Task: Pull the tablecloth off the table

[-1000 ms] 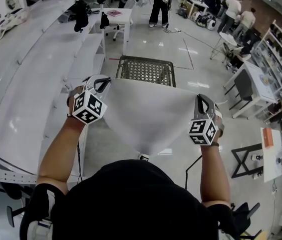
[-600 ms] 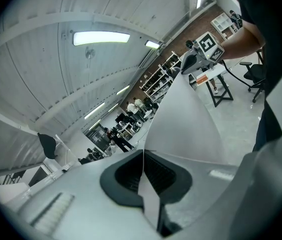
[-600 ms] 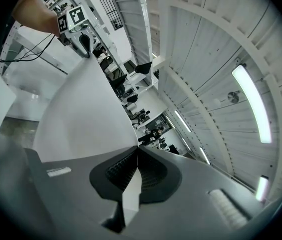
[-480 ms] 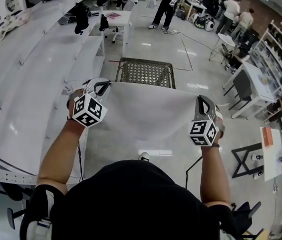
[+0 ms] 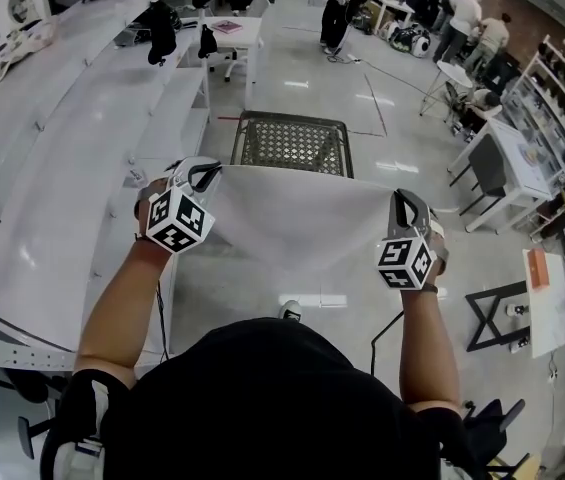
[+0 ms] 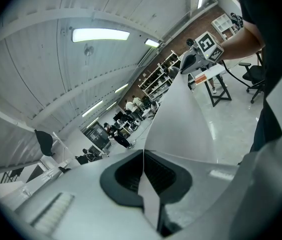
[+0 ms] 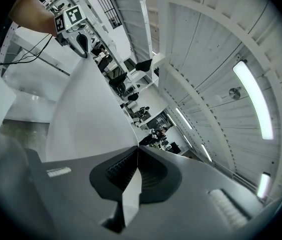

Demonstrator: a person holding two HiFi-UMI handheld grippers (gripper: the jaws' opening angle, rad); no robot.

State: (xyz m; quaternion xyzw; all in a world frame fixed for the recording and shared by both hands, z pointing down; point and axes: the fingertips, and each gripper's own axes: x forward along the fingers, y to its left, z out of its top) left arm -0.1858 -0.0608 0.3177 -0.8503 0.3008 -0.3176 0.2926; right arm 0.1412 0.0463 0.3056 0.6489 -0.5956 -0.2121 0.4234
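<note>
The white tablecloth [image 5: 297, 218] is off the table and hangs spread in the air between my two grippers, its top edge taut. My left gripper [image 5: 202, 173] is shut on its left corner and my right gripper [image 5: 402, 203] on its right corner. In the left gripper view the cloth [image 6: 190, 119] runs from the closed jaws of the left gripper [image 6: 143, 156] toward the right gripper [image 6: 200, 46]. In the right gripper view the cloth [image 7: 88, 114] stretches from the right gripper [image 7: 137, 151] toward the left gripper [image 7: 76, 26]. The bare metal mesh table [image 5: 292, 143] stands just beyond the cloth.
Long white workbenches [image 5: 62, 168] run along the left. A white desk [image 5: 232, 33] and standing people [image 5: 342, 3] are at the back. Tables and chairs [image 5: 507, 168] and a black stand [image 5: 492, 318] crowd the right side.
The cloth's hanging lower part has drawn up and no longer drops to a point near my body. Both grippers have stayed in place. A person at the back has walked to the right.
</note>
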